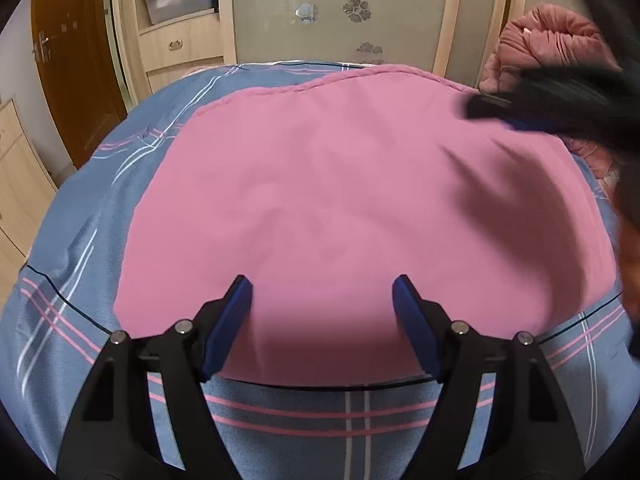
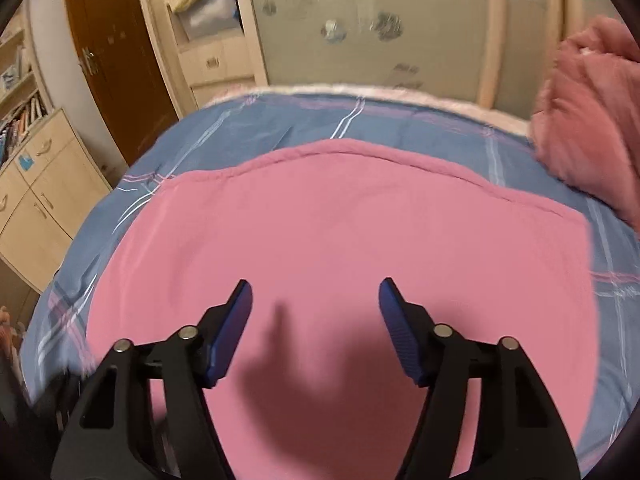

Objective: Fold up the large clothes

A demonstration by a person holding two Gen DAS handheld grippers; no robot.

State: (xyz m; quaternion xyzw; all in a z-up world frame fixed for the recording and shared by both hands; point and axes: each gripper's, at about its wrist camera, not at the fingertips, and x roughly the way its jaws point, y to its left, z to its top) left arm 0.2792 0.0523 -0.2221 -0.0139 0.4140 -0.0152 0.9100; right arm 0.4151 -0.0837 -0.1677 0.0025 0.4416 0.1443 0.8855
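Pink cloth (image 1: 340, 200) flat on plaid bedspread (image 1: 80, 240), far edge hemmed, both tongs (image 1: 322, 292) (image 2: 316, 294) open, empty

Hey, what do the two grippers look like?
Both match: the left gripper and right gripper have black plastic linkage arms with triangular cutouts and silver pivot pins, ending in flat dark blue fingers with ribbed pads. No cables or sleeves show.

A wooden door (image 2: 116, 60) stands left of the wardrobe (image 2: 372, 28).
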